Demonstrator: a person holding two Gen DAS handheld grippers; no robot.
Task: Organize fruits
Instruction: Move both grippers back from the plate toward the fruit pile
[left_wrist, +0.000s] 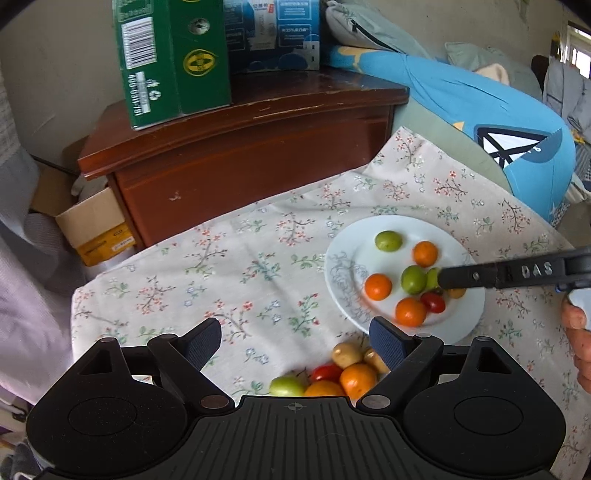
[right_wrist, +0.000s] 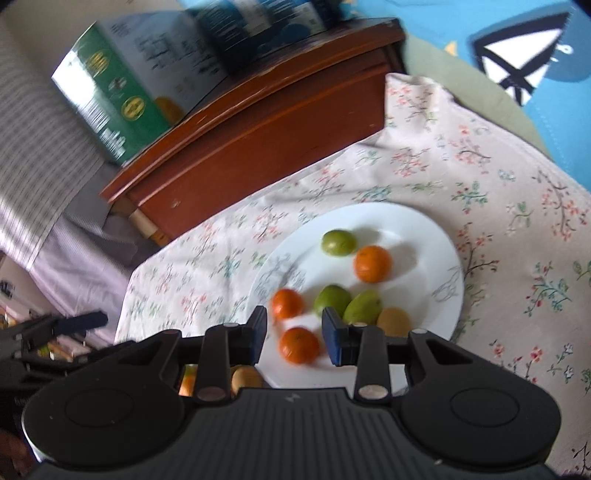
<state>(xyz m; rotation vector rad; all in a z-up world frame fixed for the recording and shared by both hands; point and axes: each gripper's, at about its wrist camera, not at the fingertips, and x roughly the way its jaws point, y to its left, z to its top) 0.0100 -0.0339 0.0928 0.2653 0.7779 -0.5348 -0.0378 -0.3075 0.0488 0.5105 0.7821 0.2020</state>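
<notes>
A white plate (left_wrist: 461, 314) (right_wrist: 406, 229) on the floral cloth (left_wrist: 221, 266) holds small oranges (left_wrist: 378, 286), green fruits (left_wrist: 388, 240) and a red tomato (left_wrist: 433, 302). A loose pile (left_wrist: 343, 373) of oranges, a tomato, a green fruit and brown fruits lies on the cloth in front of the plate. My left gripper (left_wrist: 297, 343) is open wide above the cloth beside that pile, with nothing between its jaws. My right gripper (right_wrist: 294, 334) (left_wrist: 441, 278) hovers over the plate with a narrow gap between its jaws. An orange (right_wrist: 299, 345) shows through that gap and lies on the plate, clear of the pads.
A wooden nightstand (left_wrist: 240, 147) stands behind the cloth with a green carton (left_wrist: 170, 62) and a blue box (left_wrist: 273, 33) on top. A cardboard box (left_wrist: 92, 225) sits at its left. A blue cushion (left_wrist: 480, 110) lies at the right. A hand (left_wrist: 576, 332) shows at the right edge.
</notes>
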